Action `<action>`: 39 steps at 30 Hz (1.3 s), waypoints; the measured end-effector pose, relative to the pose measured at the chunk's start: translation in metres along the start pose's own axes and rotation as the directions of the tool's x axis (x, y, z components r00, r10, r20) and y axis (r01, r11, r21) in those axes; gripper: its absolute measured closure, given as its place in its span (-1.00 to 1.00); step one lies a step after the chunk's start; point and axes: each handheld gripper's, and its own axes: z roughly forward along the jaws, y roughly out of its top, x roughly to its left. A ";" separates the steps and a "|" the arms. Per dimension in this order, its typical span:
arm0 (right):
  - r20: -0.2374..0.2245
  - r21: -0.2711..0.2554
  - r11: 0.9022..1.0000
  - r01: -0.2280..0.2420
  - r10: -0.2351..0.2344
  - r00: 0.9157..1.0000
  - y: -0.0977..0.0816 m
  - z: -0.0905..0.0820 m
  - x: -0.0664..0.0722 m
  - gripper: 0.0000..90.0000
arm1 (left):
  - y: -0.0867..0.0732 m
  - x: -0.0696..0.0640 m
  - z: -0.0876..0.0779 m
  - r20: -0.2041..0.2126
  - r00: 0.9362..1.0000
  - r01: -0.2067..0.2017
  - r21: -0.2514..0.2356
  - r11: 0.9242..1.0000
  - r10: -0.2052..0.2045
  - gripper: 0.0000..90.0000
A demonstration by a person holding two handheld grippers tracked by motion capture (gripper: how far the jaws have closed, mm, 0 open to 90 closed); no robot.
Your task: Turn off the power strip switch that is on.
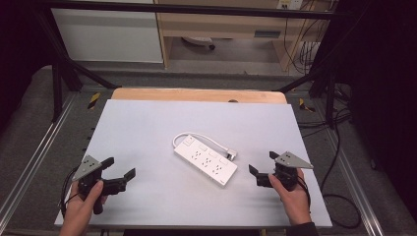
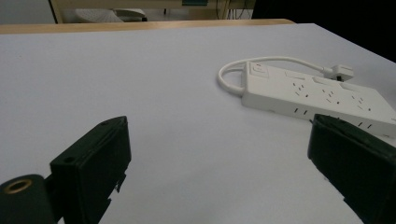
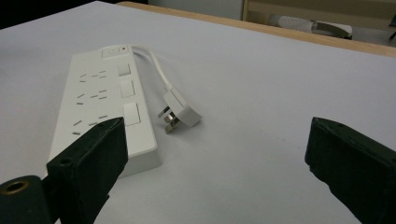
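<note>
High view — one power strip, two tools gaping, empty.

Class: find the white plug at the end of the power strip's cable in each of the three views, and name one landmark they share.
High view: the plug lies just right of centre, by the strip's far long side.
Left gripper view: upper right, behind the strip.
Right gripper view: centre, beside the strip, prongs toward the camera.
Shared landmark: the white power strip.

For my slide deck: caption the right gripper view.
Open black tongs frame a white plastic power strip and its white plug on a pale grey table.
</note>
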 end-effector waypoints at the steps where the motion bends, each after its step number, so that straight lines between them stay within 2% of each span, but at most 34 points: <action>1: -0.003 0.002 1.000 0.007 -0.007 1.000 0.001 0.000 0.001 -0.89 | 0.000 0.000 0.000 -0.001 1.000 0.002 -0.001 1.000 -0.002 -0.87; 10: -0.028 -0.004 1.000 0.018 -0.018 0.999 0.012 0.001 0.014 -0.90 | -0.002 -0.001 0.002 -0.004 1.000 -0.016 0.013 1.000 0.016 -0.87; 11: -0.026 0.002 0.999 0.036 -0.036 0.999 0.018 0.002 0.018 -0.90 | -0.002 -0.001 0.002 -0.004 1.000 -0.020 0.019 1.000 0.021 -0.87; 17: -0.035 -0.015 0.999 0.049 -0.050 0.998 0.039 0.012 0.025 -0.90 | -0.003 -0.001 0.004 -0.006 1.000 -0.014 0.020 1.000 0.015 -0.87; 25: -0.055 -0.041 0.998 0.046 -0.048 0.997 0.060 0.020 0.033 -0.86 | -0.003 -0.004 0.005 0.006 1.000 -0.025 0.031 0.999 0.024 -0.87; 33: -0.044 -0.065 0.996 0.060 -0.063 0.997 0.079 0.030 0.036 -0.60 | -0.003 -0.005 0.006 0.007 1.000 -0.027 0.039 0.999 0.027 -0.87; 34: -0.046 -0.070 0.995 0.074 -0.077 0.996 0.084 0.032 0.038 -0.46 | -0.002 -0.005 0.006 0.009 1.000 -0.026 0.038 0.999 0.026 -0.87; 37: -0.046 -0.069 0.994 0.082 -0.085 0.995 0.088 0.033 0.041 -0.37 | -0.002 -0.006 0.006 0.021 1.000 -0.022 0.034 0.999 0.021 -0.87; 39: -0.049 -0.071 0.991 0.111 -0.115 0.992 0.093 0.036 0.045 -0.19 | -0.002 -0.007 0.006 0.033 0.999 -0.010 0.027 1.000 0.010 -0.87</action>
